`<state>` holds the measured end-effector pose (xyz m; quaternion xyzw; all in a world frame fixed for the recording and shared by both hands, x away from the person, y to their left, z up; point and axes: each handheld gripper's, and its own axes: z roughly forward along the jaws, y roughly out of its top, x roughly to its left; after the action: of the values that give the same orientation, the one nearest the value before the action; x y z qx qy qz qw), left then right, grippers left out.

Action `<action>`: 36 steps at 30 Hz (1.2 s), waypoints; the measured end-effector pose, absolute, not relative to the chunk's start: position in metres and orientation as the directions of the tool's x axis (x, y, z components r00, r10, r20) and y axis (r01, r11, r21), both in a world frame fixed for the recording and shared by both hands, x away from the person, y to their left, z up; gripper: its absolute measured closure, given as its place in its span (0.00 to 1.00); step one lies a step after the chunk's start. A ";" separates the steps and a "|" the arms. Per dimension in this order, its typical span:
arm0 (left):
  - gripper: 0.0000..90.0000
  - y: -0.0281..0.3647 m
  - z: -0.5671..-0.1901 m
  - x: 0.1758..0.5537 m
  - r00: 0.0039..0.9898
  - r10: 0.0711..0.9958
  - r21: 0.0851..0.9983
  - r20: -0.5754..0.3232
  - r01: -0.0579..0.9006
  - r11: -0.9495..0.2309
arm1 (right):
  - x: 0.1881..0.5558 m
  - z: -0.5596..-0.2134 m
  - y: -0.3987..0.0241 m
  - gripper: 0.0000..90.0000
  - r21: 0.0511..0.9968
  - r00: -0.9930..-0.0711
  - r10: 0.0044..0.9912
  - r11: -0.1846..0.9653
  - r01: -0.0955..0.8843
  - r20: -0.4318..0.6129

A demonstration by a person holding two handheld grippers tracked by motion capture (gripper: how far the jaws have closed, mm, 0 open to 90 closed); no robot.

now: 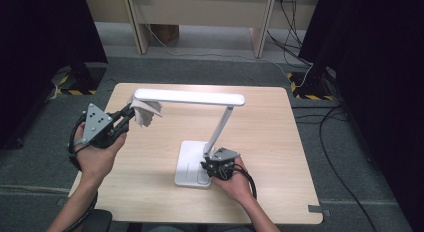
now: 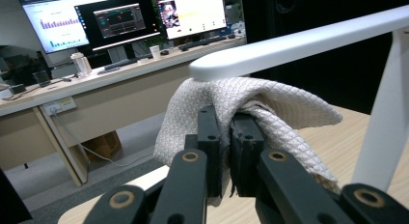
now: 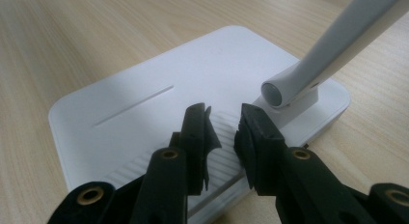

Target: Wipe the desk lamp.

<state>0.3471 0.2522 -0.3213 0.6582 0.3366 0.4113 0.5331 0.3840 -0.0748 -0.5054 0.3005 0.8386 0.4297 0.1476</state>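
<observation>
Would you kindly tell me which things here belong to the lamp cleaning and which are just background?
In the job:
- white desk lamp
- cloth, pinched in the left claw against the lamp head
- right claw, slightly parted over the lamp base

Just about:
- monitors
- desk
- floor cables

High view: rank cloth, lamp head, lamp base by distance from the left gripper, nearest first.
1. cloth: pinched in the left gripper, at the lamp head's left tip.
2. lamp head: white bar just above the cloth, running right.
3. lamp base: white slab on the table near the right gripper.
</observation>
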 end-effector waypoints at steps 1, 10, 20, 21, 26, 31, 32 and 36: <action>0.94 0.251 -0.321 0.347 0.438 0.879 0.978 0.186 0.003 -0.208 | 0.384 -0.505 -0.075 0.81 0.809 -0.776 0.631 0.451 0.376 0.009; 0.94 0.241 -0.318 0.348 0.450 0.871 0.976 0.197 -0.005 -0.218 | 0.384 -0.505 -0.075 0.81 0.810 -0.776 0.631 0.451 0.376 0.008; 0.94 0.234 -0.317 0.348 0.453 0.866 0.972 0.215 -0.012 -0.235 | 0.384 -0.505 -0.075 0.81 0.809 -0.776 0.631 0.453 0.375 0.007; 0.94 0.233 -0.317 0.348 0.457 0.863 0.972 0.215 -0.014 -0.235 | 0.384 -0.505 -0.075 0.81 0.809 -0.776 0.631 0.452 0.375 0.007; 0.94 0.230 -0.317 0.348 0.465 0.862 0.975 0.203 -0.012 -0.223 | 0.384 -0.505 -0.075 0.81 0.810 -0.776 0.631 0.452 0.373 0.005; 0.94 0.226 -0.316 0.348 0.463 0.861 0.973 0.211 -0.016 -0.229 | 0.384 -0.505 -0.075 0.81 0.810 -0.776 0.630 0.452 0.373 0.006; 0.94 0.225 -0.316 0.348 0.466 0.860 0.974 0.208 -0.017 -0.227 | 0.384 -0.505 -0.075 0.81 0.810 -0.776 0.630 0.453 0.373 0.006; 0.94 0.221 -0.316 0.349 0.474 0.855 0.973 0.210 -0.018 -0.229 | 0.384 -0.505 -0.075 0.81 0.810 -0.776 0.630 0.453 0.373 0.005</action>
<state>0.3486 0.2208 -0.3158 0.6702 0.3121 0.4068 0.5366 0.3836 -0.0746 -0.5054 0.2991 0.8390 0.4292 0.1498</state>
